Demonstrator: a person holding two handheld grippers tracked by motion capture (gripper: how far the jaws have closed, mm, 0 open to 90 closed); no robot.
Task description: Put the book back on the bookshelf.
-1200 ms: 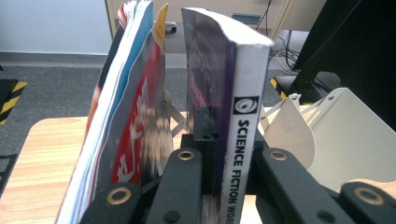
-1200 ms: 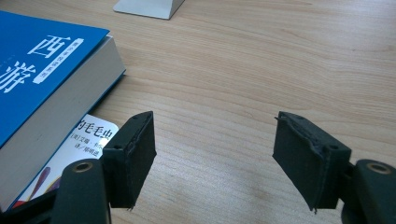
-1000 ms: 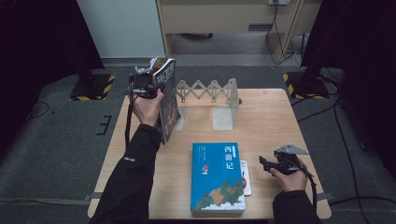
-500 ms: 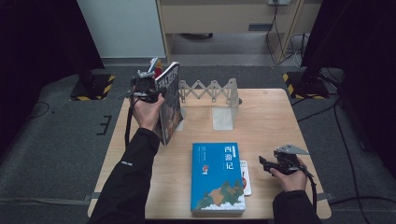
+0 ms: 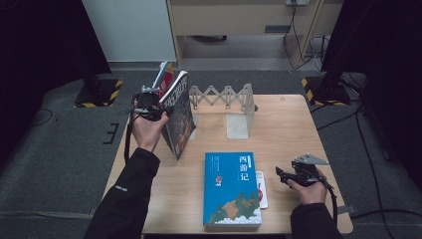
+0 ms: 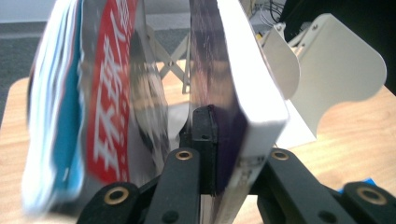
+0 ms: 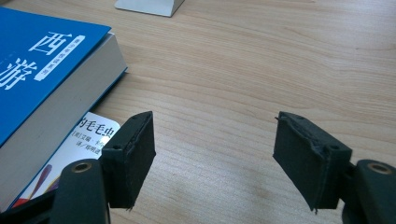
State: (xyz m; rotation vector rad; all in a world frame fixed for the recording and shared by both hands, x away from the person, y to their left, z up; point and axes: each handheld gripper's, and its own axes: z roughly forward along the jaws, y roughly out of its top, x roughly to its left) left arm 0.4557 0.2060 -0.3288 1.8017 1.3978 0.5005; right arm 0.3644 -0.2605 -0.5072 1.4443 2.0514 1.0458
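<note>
My left gripper (image 5: pixel 152 105) is shut on a thick dark-covered book (image 5: pixel 180 118) and holds it on edge, tilted, at the table's left side. In the left gripper view the jaws clamp this dark book (image 6: pixel 239 93) across its covers. A red and blue book (image 5: pixel 165 77) stands just behind it; up close the red and blue book (image 6: pixel 109 93) is blurred. The white expanding book rack (image 5: pixel 224 95) is right of them. My right gripper (image 5: pixel 280 174) rests open on the table right of a flat blue book (image 5: pixel 231 186). Nothing lies between the right gripper (image 7: pixel 215 154) jaws.
A thin white booklet (image 5: pixel 262 189) pokes out from under the blue book (image 7: pixel 42 60), close to my right gripper's left jaw. The rack's white end plate (image 6: pixel 336 70) stands beyond the held book. Bare wood table (image 5: pixel 288 134) lies at the right.
My left hand has brought the dark book a little nearer and lower, away from the red and blue book. The right hand has kept still.
</note>
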